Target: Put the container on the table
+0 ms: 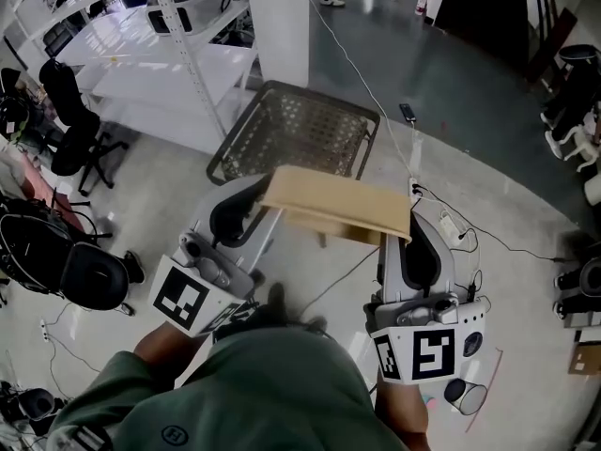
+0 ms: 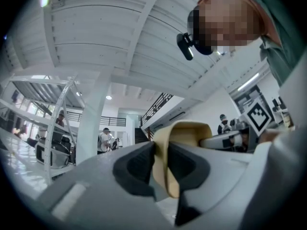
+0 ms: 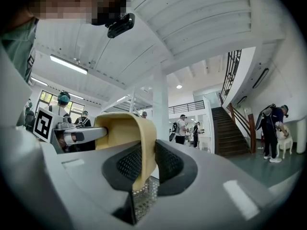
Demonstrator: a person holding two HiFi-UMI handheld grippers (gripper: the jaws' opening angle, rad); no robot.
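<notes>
Pale flooring (image 1: 150,195) and white shelving (image 1: 160,54) surround a perforated metal worktop (image 1: 300,130), judged to be the destination. The tan container (image 1: 338,205) is held in the air, short of that worktop, so placement is not yet done. The left gripper (image 1: 255,205) is clamped on one container wall and the right gripper (image 1: 404,233) on the opposite wall, each narrowly parted with only the wall between its jaws.

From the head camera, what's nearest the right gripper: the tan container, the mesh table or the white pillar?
1. The container, clamped in the right gripper.
2. The mesh table, just beyond.
3. The pillar, farthest back.
</notes>
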